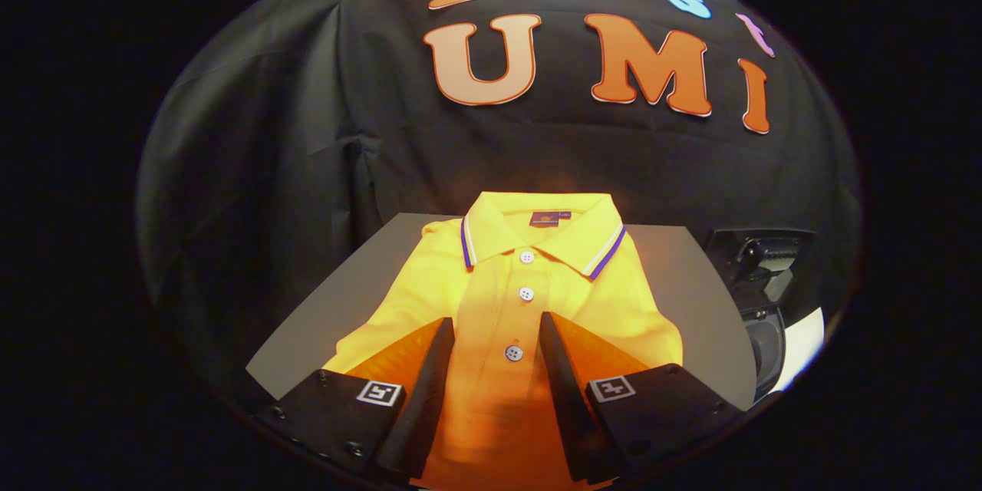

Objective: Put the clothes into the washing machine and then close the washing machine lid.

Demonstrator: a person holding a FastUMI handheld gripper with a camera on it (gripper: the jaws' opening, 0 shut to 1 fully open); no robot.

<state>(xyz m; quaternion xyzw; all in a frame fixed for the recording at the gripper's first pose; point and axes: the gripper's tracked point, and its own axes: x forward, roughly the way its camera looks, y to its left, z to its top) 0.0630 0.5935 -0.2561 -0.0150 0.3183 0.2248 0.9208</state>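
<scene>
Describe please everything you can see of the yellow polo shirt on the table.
The yellow polo shirt lies folded and flat on the grey table, front up, collar toward the booth wall. The collar has blue and white edge stripes and a dark label inside. Three white buttons run down the placket. The fabric looks like soft knit. The open gripper hovers low over its lower part, one finger on each side of the placket; contact with the cloth cannot be told.

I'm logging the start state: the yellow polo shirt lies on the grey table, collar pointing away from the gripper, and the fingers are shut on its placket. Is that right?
Not quite. In the gripper view the gripper is open, its fingers apart over the yellow polo shirt, the placket's buttons showing between them. The rest holds: the shirt lies on the grey table, collar pointing away.
</scene>
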